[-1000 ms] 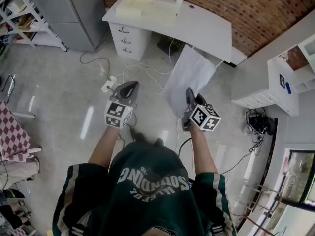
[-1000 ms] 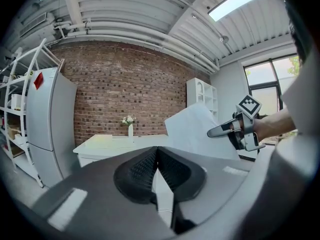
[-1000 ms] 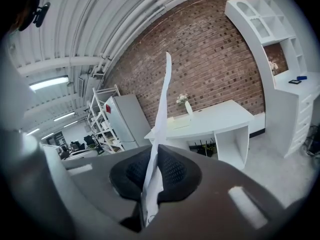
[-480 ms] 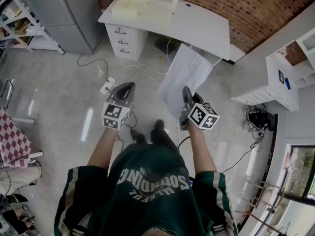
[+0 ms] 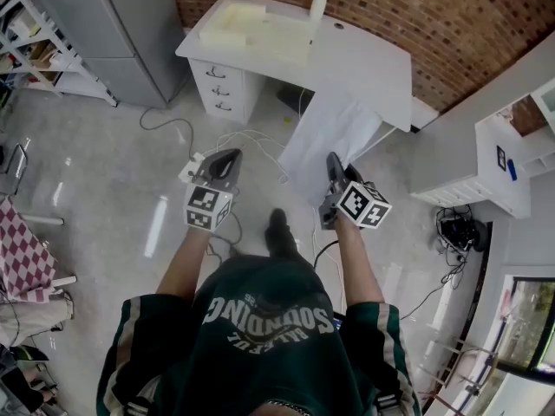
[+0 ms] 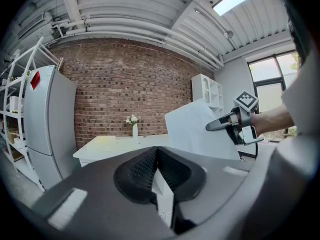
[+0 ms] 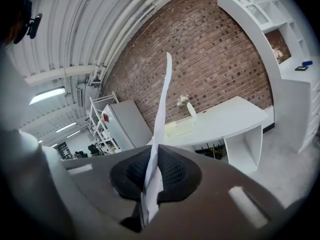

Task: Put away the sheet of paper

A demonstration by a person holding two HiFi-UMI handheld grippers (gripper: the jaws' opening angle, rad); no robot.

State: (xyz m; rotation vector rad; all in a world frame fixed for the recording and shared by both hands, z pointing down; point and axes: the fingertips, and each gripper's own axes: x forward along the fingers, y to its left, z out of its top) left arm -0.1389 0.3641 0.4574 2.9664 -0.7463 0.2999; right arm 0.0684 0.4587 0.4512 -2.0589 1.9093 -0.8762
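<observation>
A white sheet of paper (image 5: 334, 133) hangs in the air between me and the white desk (image 5: 364, 63). My right gripper (image 5: 332, 165) is shut on its near edge. In the right gripper view the sheet (image 7: 161, 119) stands edge-on, pinched between the black pads (image 7: 175, 173). My left gripper (image 5: 227, 157) is held level to the left, shut with nothing in it. In the left gripper view its jaws (image 6: 156, 170) meet, and the paper (image 6: 197, 129) and right gripper (image 6: 212, 126) show to the right.
The desk has a drawer unit (image 5: 224, 83), a pale tray (image 5: 251, 29) and a vase of flowers (image 5: 317, 3) on top. Cables and a power strip (image 5: 192, 165) lie on the floor. A grey cabinet (image 5: 130, 24) stands left, white shelves (image 5: 507, 159) right.
I have stepped a little closer to the desk, with one foot now forward. Both grippers keep their hold and spacing; the paper stays pinched in the right one.
</observation>
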